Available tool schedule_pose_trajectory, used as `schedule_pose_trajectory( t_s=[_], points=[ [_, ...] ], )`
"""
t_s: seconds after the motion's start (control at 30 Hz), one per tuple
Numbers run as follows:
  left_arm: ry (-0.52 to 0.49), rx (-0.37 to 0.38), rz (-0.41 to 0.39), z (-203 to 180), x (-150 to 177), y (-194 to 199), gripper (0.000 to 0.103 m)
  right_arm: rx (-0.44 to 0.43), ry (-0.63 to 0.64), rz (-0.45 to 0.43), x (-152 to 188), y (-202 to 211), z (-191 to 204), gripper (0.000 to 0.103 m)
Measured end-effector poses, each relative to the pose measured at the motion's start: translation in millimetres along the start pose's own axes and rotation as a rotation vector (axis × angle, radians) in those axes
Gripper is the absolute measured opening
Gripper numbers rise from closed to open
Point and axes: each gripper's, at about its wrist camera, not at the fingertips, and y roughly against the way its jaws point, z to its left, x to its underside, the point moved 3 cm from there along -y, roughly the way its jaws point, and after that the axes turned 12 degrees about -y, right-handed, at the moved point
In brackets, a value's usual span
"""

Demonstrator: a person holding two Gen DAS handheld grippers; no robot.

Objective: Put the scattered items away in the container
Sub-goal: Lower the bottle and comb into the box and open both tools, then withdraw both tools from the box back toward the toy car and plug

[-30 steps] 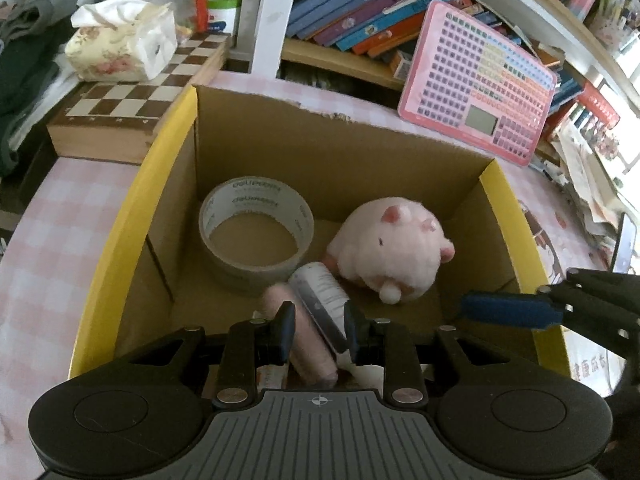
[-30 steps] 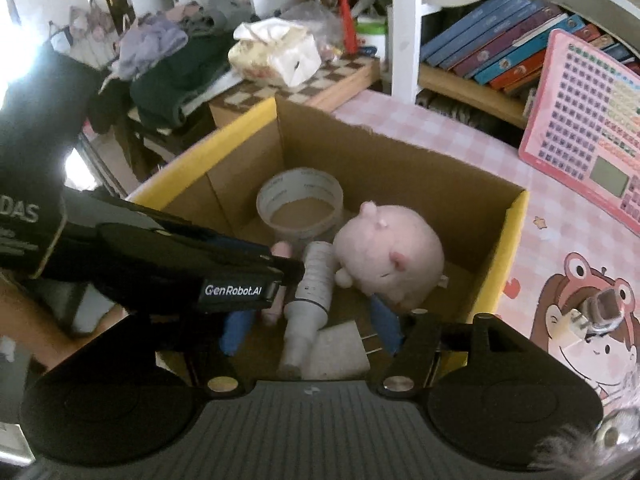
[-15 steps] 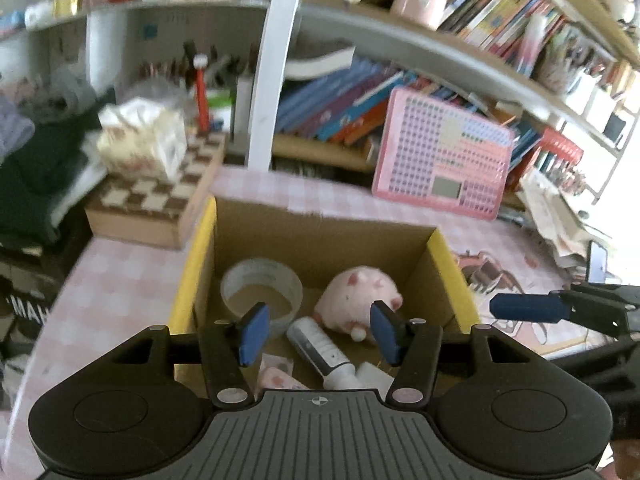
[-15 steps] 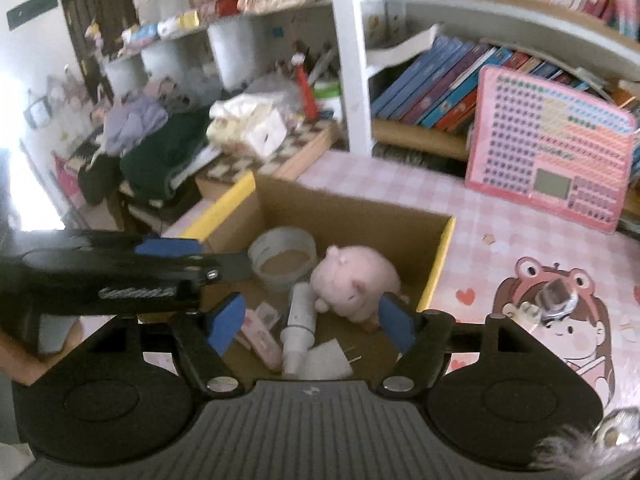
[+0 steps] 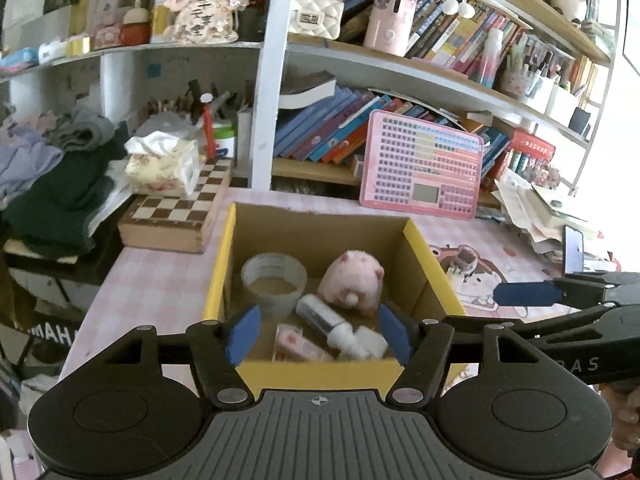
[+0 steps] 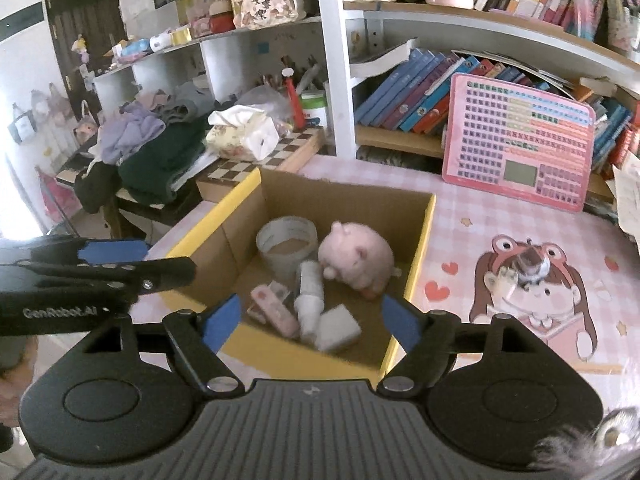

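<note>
Cardboard box (image 5: pixel 316 236) sits low centre of both views on the pink checked bench (image 6: pixel 500 232), and everything loose looks to be inside it: tape roll (image 5: pixel 274 282), pink plush pig (image 5: pixel 354 282), a white bottle (image 6: pixel 310 284) lying flat, a pink pack (image 6: pixel 272 312) and a white pad (image 6: pixel 338 326). Left claw (image 5: pixel 318 334) and right claw (image 6: pixel 310 320) both hang over the near rim, jaws opening, nothing between them. The pig should be soft and light, so pinch its body; the bottle looks smooth and may roll, so take it across the middle. A small clip-like thing (image 6: pixel 530 264), too blurred to name, rests on the cartoon mat right of centre. Behind stand crowded bookshelves (image 5: pixel 400 92), a chessboard box (image 5: pixel 176 216) at left, and a pink keypad toy (image 6: pixel 516 160).
</note>
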Motion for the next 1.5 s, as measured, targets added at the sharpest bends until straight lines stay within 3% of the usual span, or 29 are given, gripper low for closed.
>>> schedule_pose_trajectory(
  t_s=[0.5,0.73,0.87,1.5],
  points=[
    [-0.053,0.007,0.110,-8,74,37,0.068,0.099,0.043,0.026,89,17,34,0.079],
    [-0.065,0.038,0.139,-10,91,42,0.068,0.142,0.007,0.037,101,25,32,0.082],
    [-0.068,0.053,0.183,-13,99,39,0.080,0.172,0.013,0.059,110,26,29,0.082],
    [-0.162,0.236,0.297,-67,114,11,0.085,0.379,-0.133,0.105,144,50,-28,0.084]
  ],
)
